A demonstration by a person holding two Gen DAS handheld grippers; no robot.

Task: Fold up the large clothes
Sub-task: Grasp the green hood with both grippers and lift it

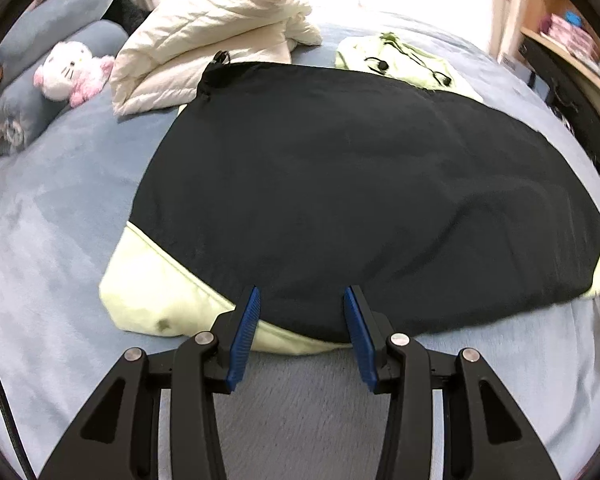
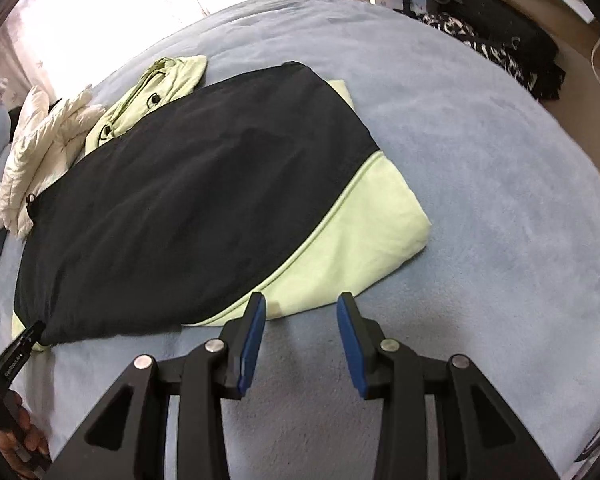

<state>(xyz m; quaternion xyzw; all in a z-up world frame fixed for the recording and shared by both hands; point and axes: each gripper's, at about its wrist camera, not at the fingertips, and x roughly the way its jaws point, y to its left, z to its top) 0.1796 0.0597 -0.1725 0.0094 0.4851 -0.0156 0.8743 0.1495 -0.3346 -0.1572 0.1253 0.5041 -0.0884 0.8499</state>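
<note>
Fingers (image 1: pixel 256 304) of both grippers hang empty over the black-and-green jacket (image 1: pixel 360 184) on the bed (image 1: pixel 60 200), maybe half folded.

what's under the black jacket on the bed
Pale green fabric shows from under the black jacket at its near corners, and a green hood at the far end. The blue bed cover lies beneath. Anything else under the black panel is hidden.

Jacket (image 1: pixel 360 184) on bed (image 1: pixel 60 216), beside quilt (image 1: pixel 204 40)
</note>
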